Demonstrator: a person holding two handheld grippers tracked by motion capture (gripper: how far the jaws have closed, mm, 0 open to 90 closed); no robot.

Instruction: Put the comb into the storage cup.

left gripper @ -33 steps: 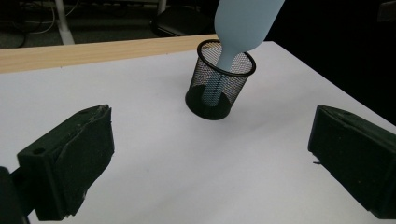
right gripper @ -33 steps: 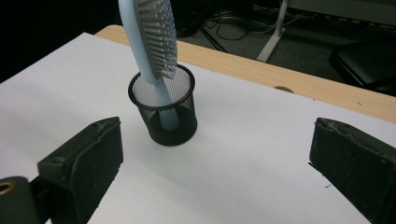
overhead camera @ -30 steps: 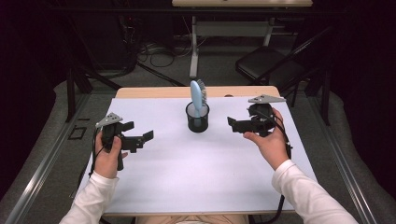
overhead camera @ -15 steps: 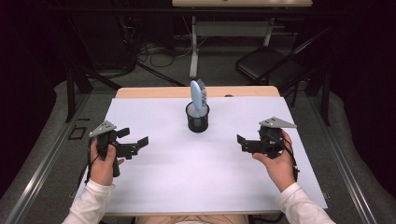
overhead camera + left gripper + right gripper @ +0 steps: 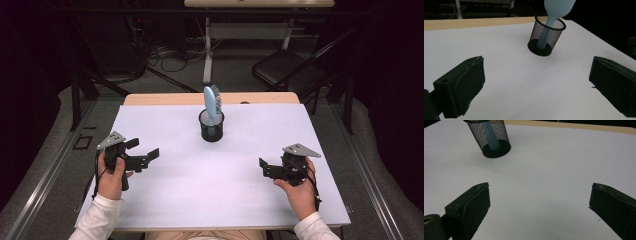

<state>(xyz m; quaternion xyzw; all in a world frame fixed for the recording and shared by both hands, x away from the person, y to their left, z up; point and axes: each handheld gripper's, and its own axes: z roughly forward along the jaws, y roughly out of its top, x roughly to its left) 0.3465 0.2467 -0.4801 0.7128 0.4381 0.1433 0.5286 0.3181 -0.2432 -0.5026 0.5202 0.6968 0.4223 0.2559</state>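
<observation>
Room: dark all around; grey floor, black cables and a black folding chair (image 5: 287, 75) behind the table
Table: flat white table top (image 5: 220, 185) with a light wood edge at the far side; smooth and bare near the hands
Cup: round black wire-mesh cup (image 5: 211, 125) standing upright near the far middle of the table; you can see through its little holes
Brush: pale blue plastic brush (image 5: 211, 102) standing handle-down inside the cup; its wide top sticks out above the rim and leans a bit
Left tool: black left gripper (image 5: 148, 156) low over the table on the near left; jaws wide apart, nothing between them; well apart from the cup
Right tool: black right gripper (image 5: 263, 166) on the near right; jaws wide apart too, holding nothing; well apart from the cup
</observation>
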